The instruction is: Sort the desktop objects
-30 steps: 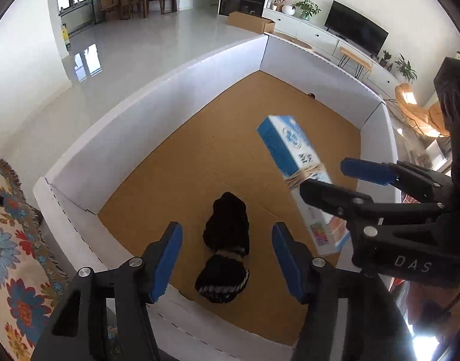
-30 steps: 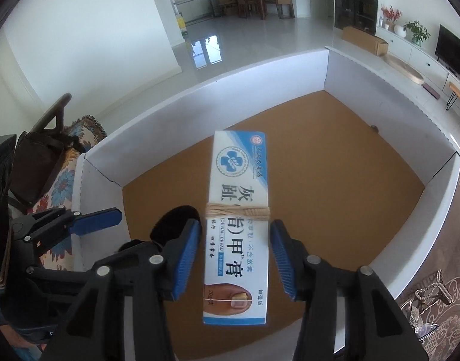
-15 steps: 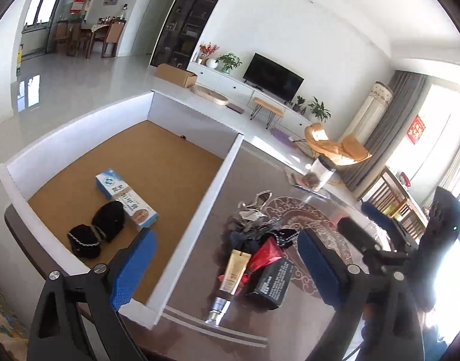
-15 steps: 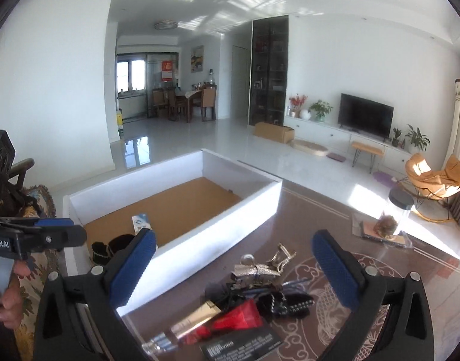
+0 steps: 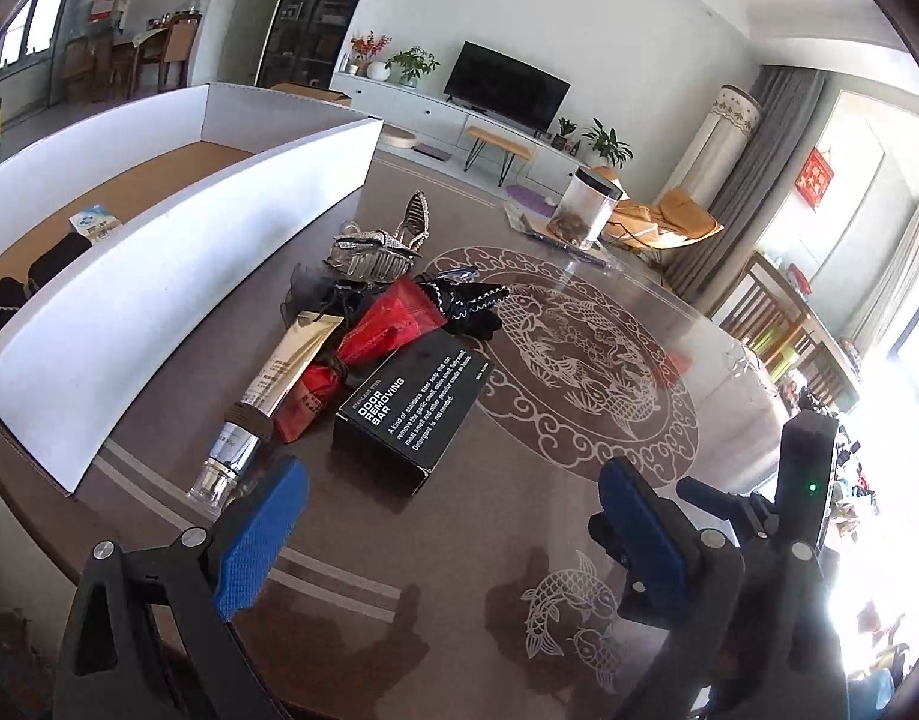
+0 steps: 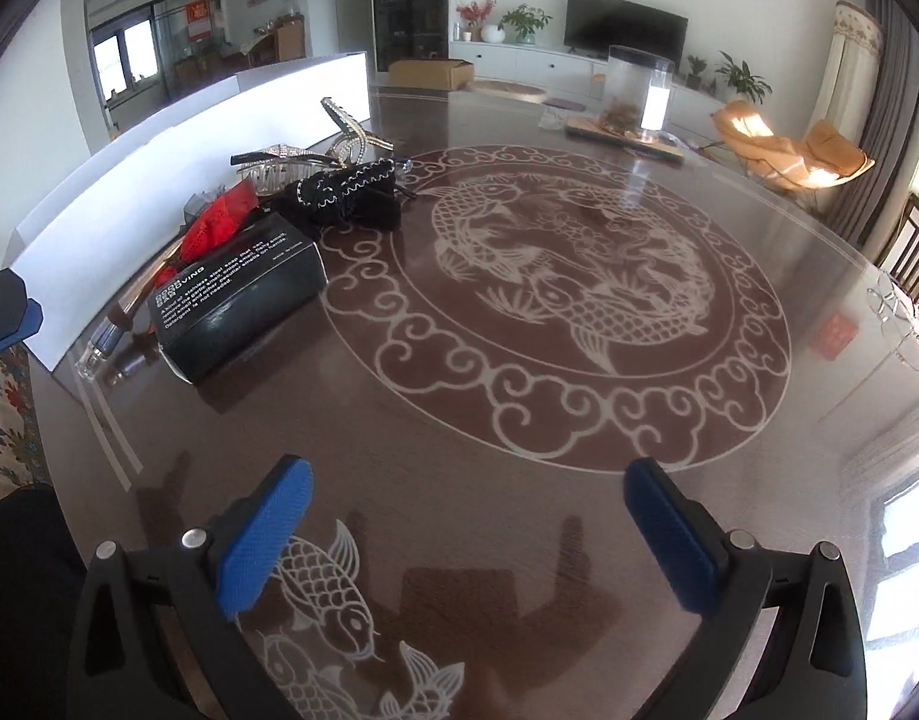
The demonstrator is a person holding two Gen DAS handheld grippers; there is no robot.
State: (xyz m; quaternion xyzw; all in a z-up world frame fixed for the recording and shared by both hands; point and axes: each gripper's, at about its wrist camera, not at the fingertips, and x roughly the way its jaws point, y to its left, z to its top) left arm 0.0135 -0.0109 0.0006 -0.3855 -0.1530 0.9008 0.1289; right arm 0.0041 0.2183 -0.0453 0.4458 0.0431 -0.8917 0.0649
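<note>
A pile of objects lies on the dark table: a black "Odor Removing Bar" box (image 5: 412,410) (image 6: 238,300), a gold tube (image 5: 267,387), a red packet (image 5: 375,339) (image 6: 219,219), a black stitched pouch (image 5: 465,303) (image 6: 345,189) and silver hair clips (image 5: 375,246) (image 6: 345,135). The white-walled sorting box (image 5: 159,276) (image 6: 177,162) stands left of the pile and holds the blue cream box (image 5: 96,222) and black items (image 5: 39,267). My left gripper (image 5: 453,531) is open and empty, just short of the black box. My right gripper (image 6: 468,537) is open and empty over bare table.
A clear jar (image 5: 582,210) (image 6: 636,93) stands at the far side of the table on a tray. The table top (image 6: 579,300) has a white dragon pattern. Chairs (image 5: 777,324) stand at the right. A floral cushion (image 6: 0,420) lies at the left.
The right gripper has let go of the blue cream box, which now lies in the sorting box. Both grippers have swung out of the box to the table and opened wide.
</note>
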